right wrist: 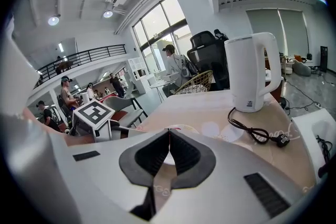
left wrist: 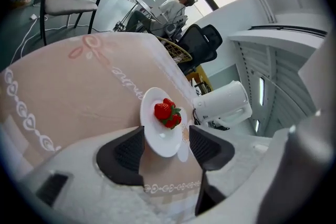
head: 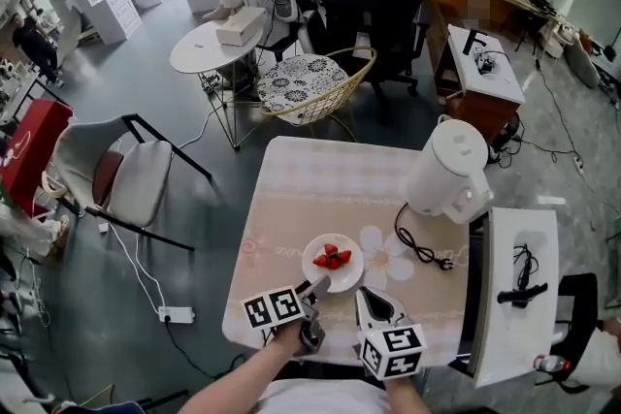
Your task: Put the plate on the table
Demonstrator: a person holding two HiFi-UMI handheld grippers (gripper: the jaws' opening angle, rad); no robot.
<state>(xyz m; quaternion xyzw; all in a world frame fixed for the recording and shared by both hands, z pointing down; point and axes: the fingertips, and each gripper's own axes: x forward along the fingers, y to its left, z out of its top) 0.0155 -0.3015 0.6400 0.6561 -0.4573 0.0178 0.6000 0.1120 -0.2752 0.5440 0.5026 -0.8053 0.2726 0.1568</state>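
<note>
**A:** so where did the plate [head: 342,280] end up? Still in the tool?

**B:** nope. It sat flat on the table [head: 291,208], open side up, in the lower middle of the head view and close to the table's near edge. There were strawberries [head: 333,257] piled around its centre.

**A:** which way was it pointing though? Long axis?

**B:** it's round, so there wasn't really one. From above it looked like a plain circle. In the left gripper view it came out as an oval running roughly up and down the frame, but that was just the low camera angle. Nothing tilted that I could see, it was level on the cloth.

**A:** and the left gripper [left wrist: 167,144]?

**B:** its jaws were spread wide, with the plate's near rim sitting between the two dark pads. The pad on the right side of that frame had a clear gap to the rim. The left one was right at the edge, but I didn't see it squeezing anything.

**A:** right one?

**B:** the right gripper [right wrist: 169,136] had its pads pressed together with nothing between them. In the head view it was at the bottom centre, just right of the plate and apart from it.

**A:** anything else on there?

**B:** a white kettle [head: 446,172] stood upright toward the table's right side, well apart from the plate. Its black cord [head: 419,247] was looped on the cloth between them.
</note>
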